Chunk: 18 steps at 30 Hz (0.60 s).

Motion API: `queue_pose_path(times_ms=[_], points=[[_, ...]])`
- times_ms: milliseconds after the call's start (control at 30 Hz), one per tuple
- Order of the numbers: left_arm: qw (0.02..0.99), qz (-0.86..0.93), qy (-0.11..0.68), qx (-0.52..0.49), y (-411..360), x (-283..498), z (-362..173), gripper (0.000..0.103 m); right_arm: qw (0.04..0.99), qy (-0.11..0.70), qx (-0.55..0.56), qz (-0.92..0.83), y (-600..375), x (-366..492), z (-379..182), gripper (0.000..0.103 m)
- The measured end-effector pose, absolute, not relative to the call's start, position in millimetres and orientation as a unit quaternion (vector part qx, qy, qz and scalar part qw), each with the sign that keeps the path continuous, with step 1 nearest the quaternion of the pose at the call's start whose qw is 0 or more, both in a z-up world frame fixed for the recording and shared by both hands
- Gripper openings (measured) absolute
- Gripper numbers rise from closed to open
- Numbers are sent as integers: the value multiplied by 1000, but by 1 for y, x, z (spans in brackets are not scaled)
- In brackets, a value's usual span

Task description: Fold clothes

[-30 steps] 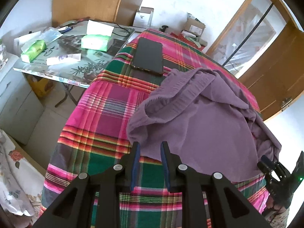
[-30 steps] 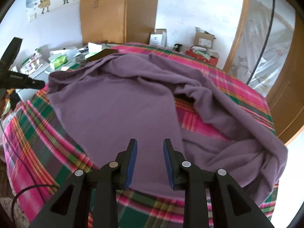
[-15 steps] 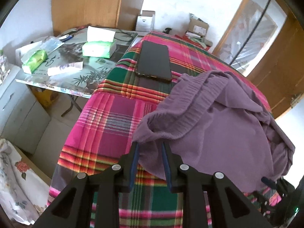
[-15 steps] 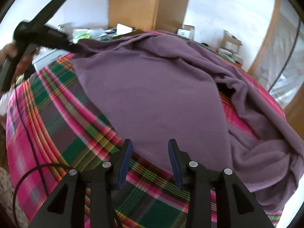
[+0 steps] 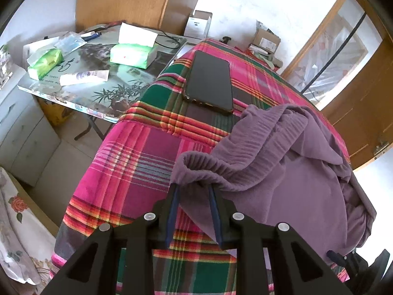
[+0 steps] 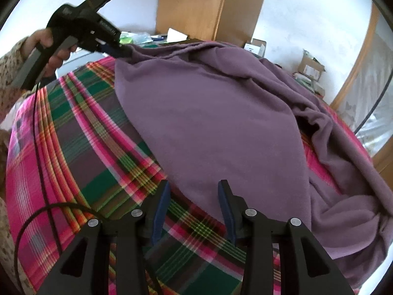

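Moved in on the purple sweater [image 5: 282,172] since a second ago, both grippers lower and closer to its near edge. Left gripper [image 5: 194,191] now has the ribbed hem draped over and between its jaws, gap narrow; can't tell if the pads really pinch it. Right gripper [image 6: 194,191] jaws just been opening, now fairly wide, nothing between them, tips just short of the sweater's near edge. Sweater spread rumpled over the plaid blanket [image 5: 127,167]. Black phone [image 5: 210,83] lying flat on the blanket just beyond the sweater. Side table [image 5: 81,91] further left of that, cluttered with tissue packs.
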<state>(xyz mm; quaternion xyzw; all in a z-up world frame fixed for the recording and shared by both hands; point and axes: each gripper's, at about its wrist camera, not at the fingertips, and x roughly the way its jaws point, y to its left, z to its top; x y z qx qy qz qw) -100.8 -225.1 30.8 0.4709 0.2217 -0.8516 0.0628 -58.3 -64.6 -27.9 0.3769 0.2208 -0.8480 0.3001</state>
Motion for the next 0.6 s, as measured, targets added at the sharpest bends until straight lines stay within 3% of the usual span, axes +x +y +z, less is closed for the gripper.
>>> queue_pose_path(times_ms=[133,200,233,267,400,600], points=[[64,-850,242,463,-230,-98,29,21,301,202,381,-850,-64,-63,-29,42],[60,-854,250,453,-232,-96,31,3,300,201,379,-852,-64,-63,-29,32],[58,-856,254,447,-233,-94,33,3,302,202,377,-852,-64,-63,-29,19],[54,-857,259,442,-234,-93,35,2,302,202,376,-853,-65,-62,-29,14],[53,-861,267,430,-236,-92,41,1,298,199,373,-856,-64,-63,-28,7],[58,-859,270,431,-237,-91,38,0,297,178,369,-863,-59,-63,-22,5]])
